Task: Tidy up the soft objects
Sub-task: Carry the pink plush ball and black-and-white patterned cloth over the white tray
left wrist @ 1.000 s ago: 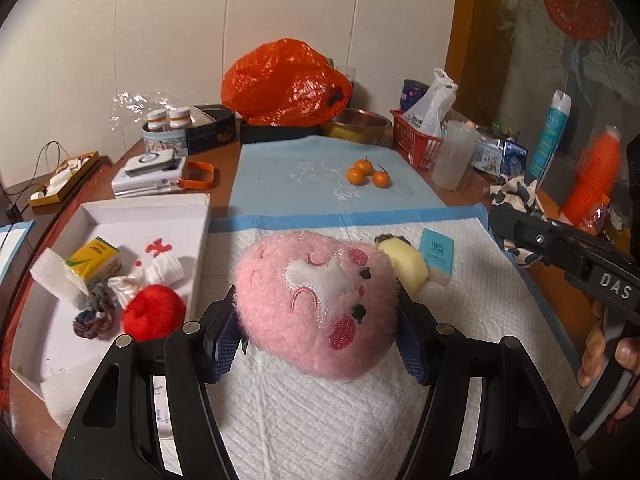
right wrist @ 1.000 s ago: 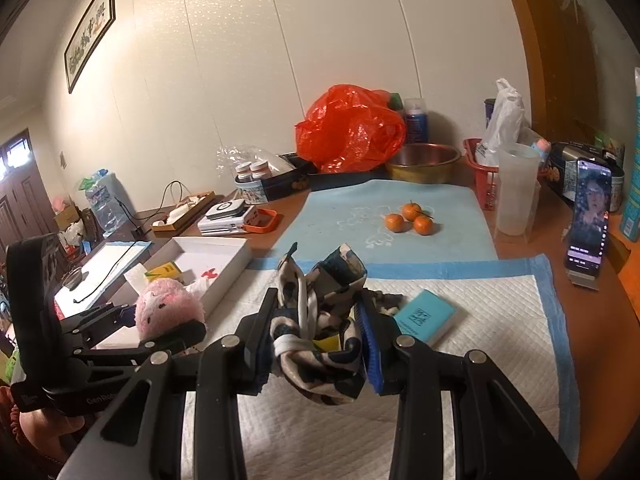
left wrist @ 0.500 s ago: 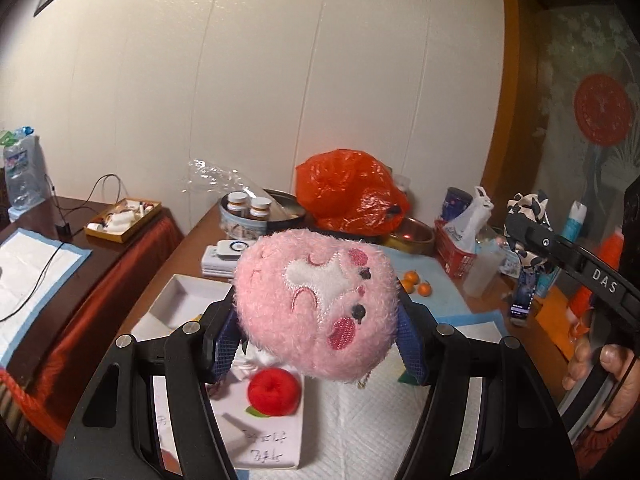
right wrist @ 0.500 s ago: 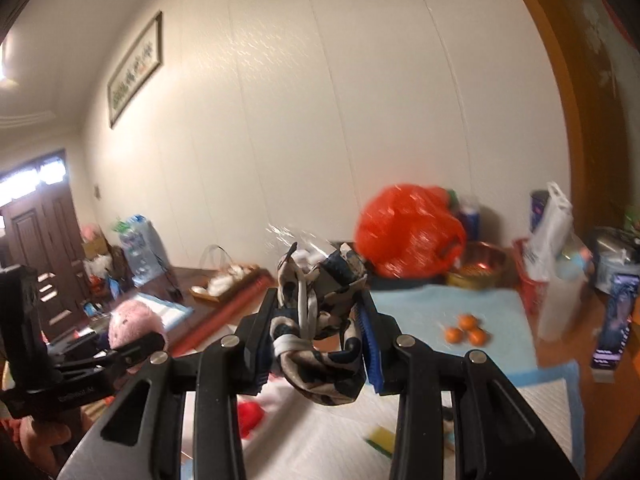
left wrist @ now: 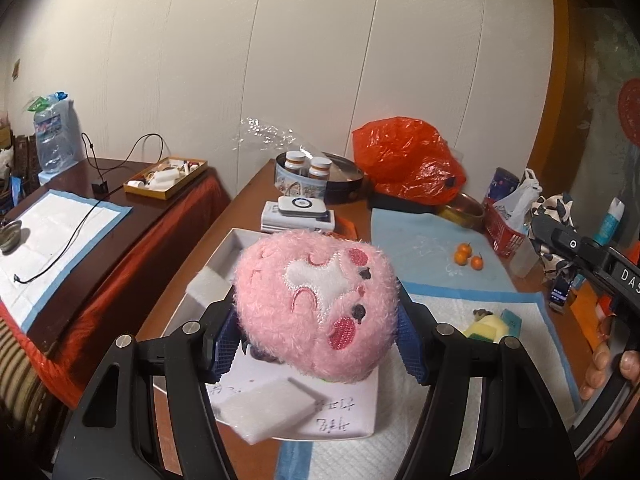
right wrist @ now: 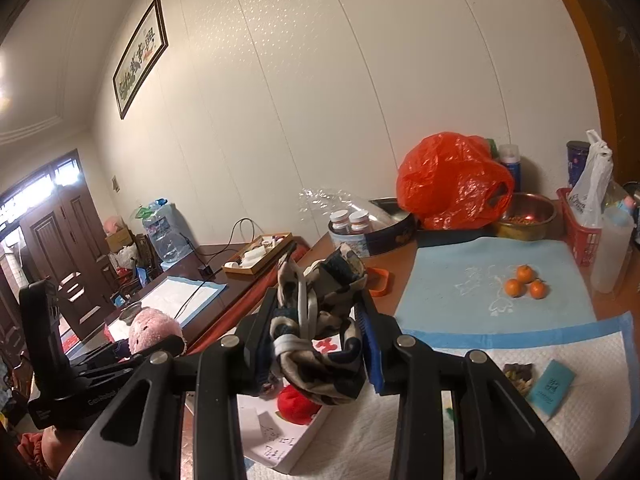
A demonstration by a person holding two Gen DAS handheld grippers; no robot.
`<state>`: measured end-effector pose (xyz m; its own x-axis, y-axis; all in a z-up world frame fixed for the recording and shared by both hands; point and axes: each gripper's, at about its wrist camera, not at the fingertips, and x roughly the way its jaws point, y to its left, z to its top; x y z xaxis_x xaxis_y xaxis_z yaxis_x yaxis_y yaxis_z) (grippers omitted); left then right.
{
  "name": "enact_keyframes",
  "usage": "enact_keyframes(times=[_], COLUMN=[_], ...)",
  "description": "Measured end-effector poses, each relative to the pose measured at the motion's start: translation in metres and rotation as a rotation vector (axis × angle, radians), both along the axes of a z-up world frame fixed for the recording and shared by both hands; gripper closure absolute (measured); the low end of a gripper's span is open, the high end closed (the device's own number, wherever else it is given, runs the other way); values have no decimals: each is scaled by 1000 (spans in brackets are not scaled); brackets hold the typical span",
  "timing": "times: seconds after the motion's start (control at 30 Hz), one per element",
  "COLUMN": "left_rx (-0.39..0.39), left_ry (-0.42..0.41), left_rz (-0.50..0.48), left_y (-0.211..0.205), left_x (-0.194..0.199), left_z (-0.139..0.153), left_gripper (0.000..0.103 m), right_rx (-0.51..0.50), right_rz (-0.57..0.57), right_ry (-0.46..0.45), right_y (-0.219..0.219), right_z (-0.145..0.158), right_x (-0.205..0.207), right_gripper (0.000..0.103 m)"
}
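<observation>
My left gripper (left wrist: 316, 340) is shut on a round pink plush toy (left wrist: 316, 304) and holds it in the air above the white box (left wrist: 236, 240) at the table's left side. The plush also shows in the right wrist view (right wrist: 154, 328). My right gripper (right wrist: 316, 344) is shut on a bundled patterned cloth (right wrist: 316, 320), black, tan and white, held above the box's near corner (right wrist: 288, 448). A red soft ball (right wrist: 296, 402) lies in the box below the cloth. White foam pieces (left wrist: 268, 408) lie in the box.
A yellow and green sponge (left wrist: 486, 328) and a teal card (right wrist: 550, 388) lie on the white quilted pad (right wrist: 480, 364). Three small oranges (right wrist: 524, 282) sit on the blue mat. An orange bag (right wrist: 452, 180), metal bowl (right wrist: 528, 216), red basket (right wrist: 578, 232) and tin line the back.
Both grippers lifted with their loads. The left moved left, so the plush went from over the white pad to over the white box. The right also moved left toward the box.
</observation>
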<state>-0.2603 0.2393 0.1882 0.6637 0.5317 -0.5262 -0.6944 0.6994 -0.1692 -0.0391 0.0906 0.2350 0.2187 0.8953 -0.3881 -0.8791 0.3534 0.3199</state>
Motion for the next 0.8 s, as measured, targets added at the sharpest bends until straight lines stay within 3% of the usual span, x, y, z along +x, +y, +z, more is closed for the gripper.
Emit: enact_keyframes(times=[0.8], left_rx=[-20], left_ry=[55], left_rz=[-73], left_y=[40], left_x=[-3], left_z=[-16], left_gripper=[37], right_rx=[-68], right_rz=[-2], right_ry=[75], right_y=[46], right_z=[-30], right_x=[-28], right_gripper=[65])
